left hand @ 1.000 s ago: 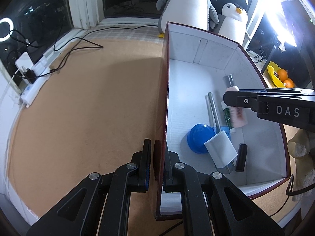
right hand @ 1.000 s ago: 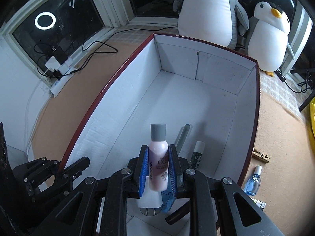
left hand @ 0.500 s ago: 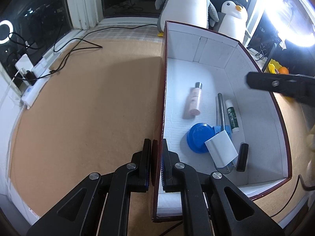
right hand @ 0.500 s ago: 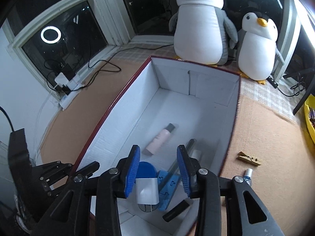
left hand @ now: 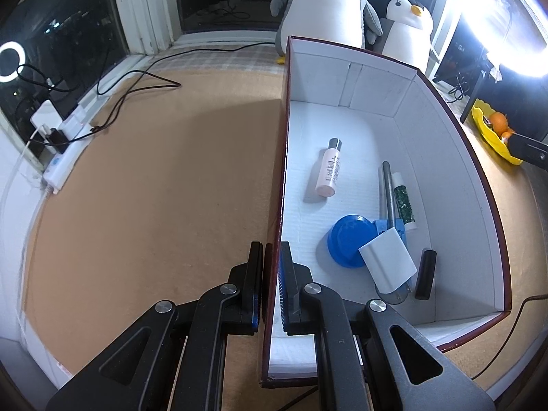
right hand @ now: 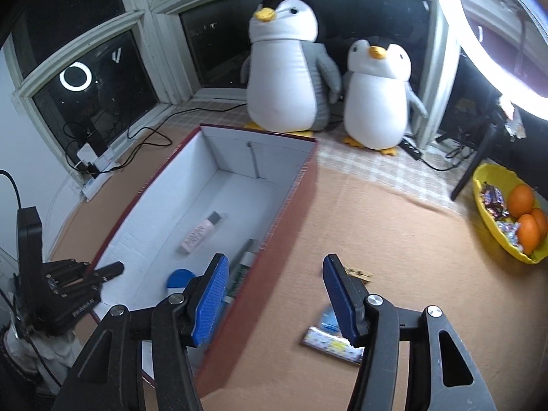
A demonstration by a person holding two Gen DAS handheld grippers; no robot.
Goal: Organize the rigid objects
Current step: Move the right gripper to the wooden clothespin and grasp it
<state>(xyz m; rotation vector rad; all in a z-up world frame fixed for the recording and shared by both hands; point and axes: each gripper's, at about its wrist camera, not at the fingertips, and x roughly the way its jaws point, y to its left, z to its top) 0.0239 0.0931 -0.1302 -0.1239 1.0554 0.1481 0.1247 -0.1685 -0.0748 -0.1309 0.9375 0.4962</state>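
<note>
Left hand-held gripper (left hand: 272, 275) clamps box (left hand: 283, 157) wall, steadying it; right hand-held gripper (right hand: 275, 296) wide, empty, over tabletop (right hand: 394, 226) items.

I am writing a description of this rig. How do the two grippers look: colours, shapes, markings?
Both are black angular linkage frames with triangular cut-outs and round silver pivot bolts. The right gripper has flat fingers faced with ribbed blue pads. The left gripper shows the same blue pads on its fingers; seen from the right wrist camera, its body carries small white lettering, too blurred to read.

Box (left hand: 455, 157) floor beyond pink bottle (left hand: 329, 172) lies open.
</note>
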